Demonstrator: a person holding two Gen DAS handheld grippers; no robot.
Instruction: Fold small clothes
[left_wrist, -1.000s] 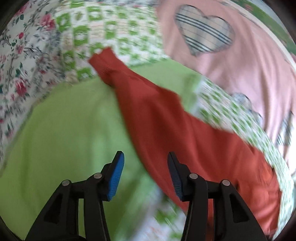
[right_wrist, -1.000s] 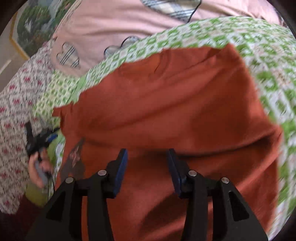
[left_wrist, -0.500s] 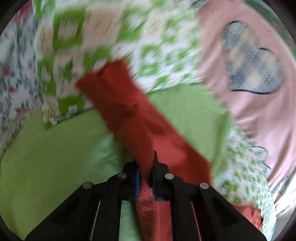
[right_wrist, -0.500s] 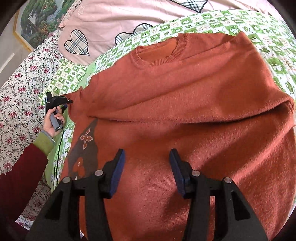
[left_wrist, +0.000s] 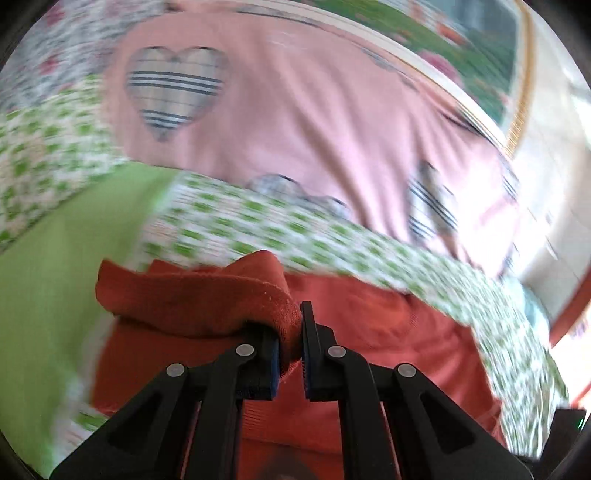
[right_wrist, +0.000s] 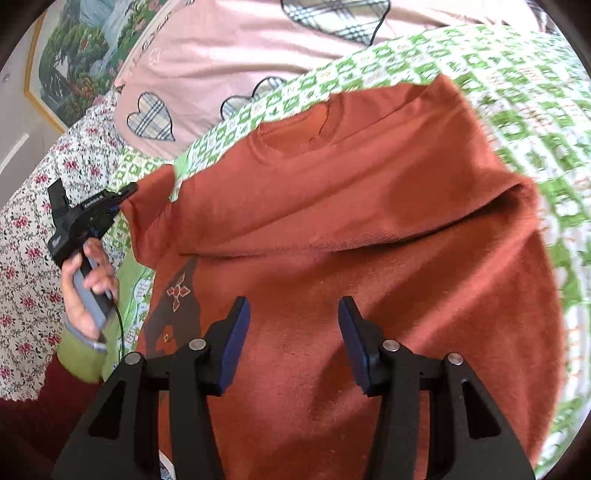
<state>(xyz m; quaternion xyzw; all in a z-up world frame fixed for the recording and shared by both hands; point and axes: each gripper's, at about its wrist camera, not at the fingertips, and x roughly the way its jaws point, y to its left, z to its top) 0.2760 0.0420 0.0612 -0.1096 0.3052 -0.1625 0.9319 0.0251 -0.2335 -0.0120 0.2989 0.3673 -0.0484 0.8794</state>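
A rust-orange sweater (right_wrist: 351, 221) lies spread on a green-checked bedspread (right_wrist: 517, 122), neck toward the pillows, with a dark print at its lower left. My left gripper (left_wrist: 290, 339) is shut on the end of the sweater's left sleeve (left_wrist: 192, 295), which bunches over its left finger. In the right wrist view that same left gripper (right_wrist: 127, 192) holds the sleeve lifted at the sweater's left side, in a person's hand (right_wrist: 86, 284). My right gripper (right_wrist: 291, 332) hovers open over the sweater's lower body, nothing between its fingers.
A pink pillow with plaid hearts (left_wrist: 314, 122) lies past the sweater's neck. A plain green cloth (left_wrist: 62, 258) lies left of the sweater. A floral sheet (right_wrist: 26, 240) covers the left side, and a framed landscape picture (right_wrist: 74, 62) hangs behind.
My left gripper went from open beside the sleeve to shut on it, then swung the sleeve end up and in toward the sweater's body. My right gripper shifted slightly over the body, still open.
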